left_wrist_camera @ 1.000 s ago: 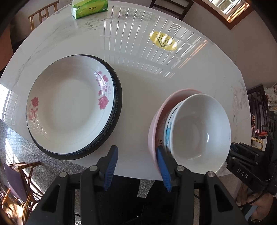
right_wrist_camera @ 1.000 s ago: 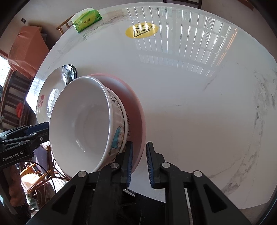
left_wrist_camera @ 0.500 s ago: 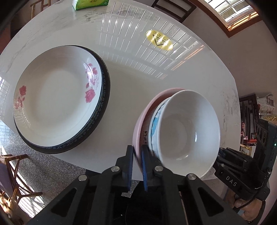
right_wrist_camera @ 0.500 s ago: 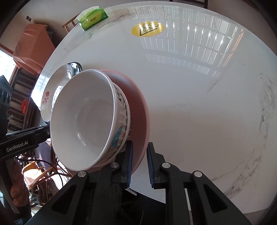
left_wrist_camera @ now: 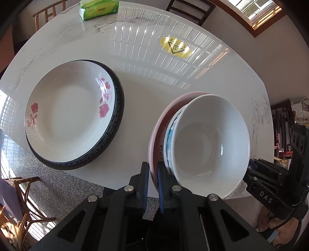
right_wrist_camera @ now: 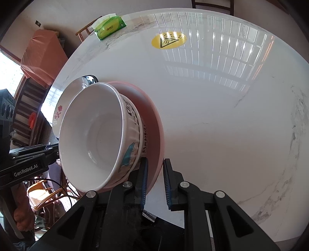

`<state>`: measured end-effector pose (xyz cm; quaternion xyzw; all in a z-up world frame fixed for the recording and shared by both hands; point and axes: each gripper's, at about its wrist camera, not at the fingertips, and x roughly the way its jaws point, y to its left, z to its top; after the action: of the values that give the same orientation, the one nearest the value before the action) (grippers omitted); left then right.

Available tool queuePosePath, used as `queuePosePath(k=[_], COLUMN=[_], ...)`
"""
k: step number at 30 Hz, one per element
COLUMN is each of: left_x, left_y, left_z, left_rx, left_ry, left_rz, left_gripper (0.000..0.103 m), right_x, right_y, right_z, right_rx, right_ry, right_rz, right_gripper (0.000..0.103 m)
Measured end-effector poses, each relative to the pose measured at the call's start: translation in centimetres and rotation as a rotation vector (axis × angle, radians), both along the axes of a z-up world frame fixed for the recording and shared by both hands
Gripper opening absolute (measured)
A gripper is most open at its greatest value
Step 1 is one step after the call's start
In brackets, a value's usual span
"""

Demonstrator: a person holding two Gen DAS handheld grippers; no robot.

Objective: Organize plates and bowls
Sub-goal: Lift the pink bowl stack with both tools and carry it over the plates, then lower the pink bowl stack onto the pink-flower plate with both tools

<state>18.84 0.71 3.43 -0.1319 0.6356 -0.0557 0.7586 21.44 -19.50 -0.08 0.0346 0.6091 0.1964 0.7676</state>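
Left hand-held gripper (left_wrist_camera: 152, 185): black frame, blue pads, jaws narrowed onto the near rim of the pink plate (left_wrist_camera: 157, 135), one pad on each face of the rim. Also seen from the right wrist view at the left edge, marked "GenRobot.AI", beside the bowl's rim.

Right hand-held gripper (right_wrist_camera: 155, 183): same build, jaws set narrow with the opposite rim of the pink plate (right_wrist_camera: 154, 123) between the pads; the left pad lies against the plate's inner face, while a small gap shows at the right pad. Firm clamping cannot be told. In the left wrist view its body, marked "DAS", shows at the right edge by the bowl.

Pink plate: shallow, tilted in both views, held at two sides of its rim near the front edge of the desk (left_wrist_camera: 146, 81). Whether it is touching the desk cannot be told.

White bowl (left_wrist_camera: 208, 144): deep, plain white inside, printed outside with black lettering and a blue cartoon figure; sits inside the pink plate.

Rose plate (left_wrist_camera: 67, 114): white, pink rose prints on the rim, nested in a black-rimmed plate (left_wrist_camera: 117, 108) with a pale patterned border. The pair lies flat on the left part of the desk, well apart from the pink plate.

Desk: white, glossy, marbled, rounded outline.

Tissue pack (left_wrist_camera: 100, 8): green, at the far edge of the desk.

Yellow sticker (right_wrist_camera: 169, 41): oval, warning-triangle mark, on the far centre of the desk.
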Motion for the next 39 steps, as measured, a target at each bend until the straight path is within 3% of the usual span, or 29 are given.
queuePosePath(k=[11,39], left_x=[-0.4,-0.6], left_y=[1.9,10.7], left_z=[3.2,7.4], left_rx=[0.004,0.082], left_ry=[-0.041,-0.109], left_rz=[0.016,0.163], left_gripper=[0.008,0.008], right_x=[0.4,3.3], right_y=[1.4,11.1], right_z=[3.4,5.5], right_rx=[0.041,0.107], right_ry=[-0.044,-0.057], right_rz=[0.005,0.122], right_gripper=[0.016,0.016])
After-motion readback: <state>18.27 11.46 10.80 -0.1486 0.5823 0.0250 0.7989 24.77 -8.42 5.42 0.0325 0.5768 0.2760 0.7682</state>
